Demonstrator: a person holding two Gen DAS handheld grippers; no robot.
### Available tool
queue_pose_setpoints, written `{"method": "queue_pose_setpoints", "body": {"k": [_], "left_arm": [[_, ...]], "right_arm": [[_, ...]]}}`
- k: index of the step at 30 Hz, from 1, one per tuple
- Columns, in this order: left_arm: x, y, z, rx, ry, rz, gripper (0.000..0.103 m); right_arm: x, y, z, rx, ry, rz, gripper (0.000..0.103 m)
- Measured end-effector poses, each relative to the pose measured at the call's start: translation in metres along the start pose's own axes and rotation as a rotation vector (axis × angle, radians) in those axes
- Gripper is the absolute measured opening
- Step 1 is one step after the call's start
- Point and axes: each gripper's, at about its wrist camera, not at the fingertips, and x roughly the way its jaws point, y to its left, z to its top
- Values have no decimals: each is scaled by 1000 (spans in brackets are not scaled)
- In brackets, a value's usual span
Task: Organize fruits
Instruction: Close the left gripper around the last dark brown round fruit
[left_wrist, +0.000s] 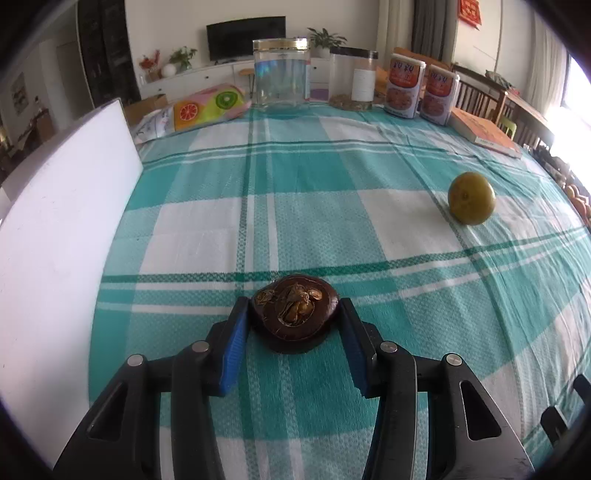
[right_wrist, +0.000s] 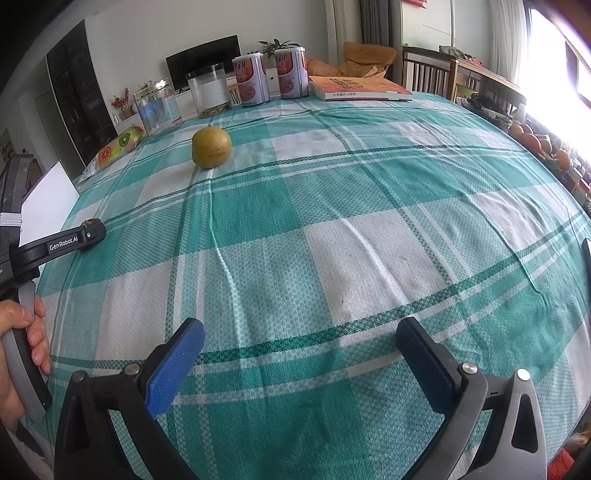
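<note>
- Left claw (left_wrist: 293, 321): blue-padded fingers pinch the dark brown, round mangosteen fruit (left_wrist: 294, 314) from both sides; the fruit rests on the counter with the teal-and-white checked cloth (left_wrist: 332, 206), near the white board (left_wrist: 55, 258).
- Right claw (right_wrist: 301, 363): spread wide, holding nothing.
- Yellow-green round fruit (right_wrist: 211, 147): on the counter, well ahead and left of the right claw, between both claws; judged the right claw's next target.

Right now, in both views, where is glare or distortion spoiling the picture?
Left wrist view: the window at the right edge is blown out, and the white flat board bows from fisheye. Right wrist view: window glare whitens the upper right; the teal checked tablecloth bulges.
</note>
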Motion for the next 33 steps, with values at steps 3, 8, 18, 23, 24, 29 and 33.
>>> {"method": "queue_pose_setpoints", "body": {"k": [3, 8, 18, 23, 24, 29, 33], "left_arm": [[-20, -4, -15, 16, 12, -33, 49], [-47, -12, -50, 53, 53, -109, 49], [-52, -23, -77, 113, -1, -54, 89], [-50, -20, -77, 101, 11, -66, 94], [-50, -20, -77, 102, 12, -66, 95], [-49, -20, -77, 102, 12, -66, 95], [-49, -20, -77, 102, 12, -66, 95]], "right_arm": [[0, 0, 0, -1, 1, -1, 103], [0, 0, 0, -1, 1, -1, 103], [0, 0, 0, -1, 2, -1, 103], [1, 2, 0, -10, 6, -8, 103], [1, 2, 0, -13, 8, -11, 103], [2, 4, 0, -28, 18, -23, 103], [3, 4, 0, -34, 21, -21, 103]]}}
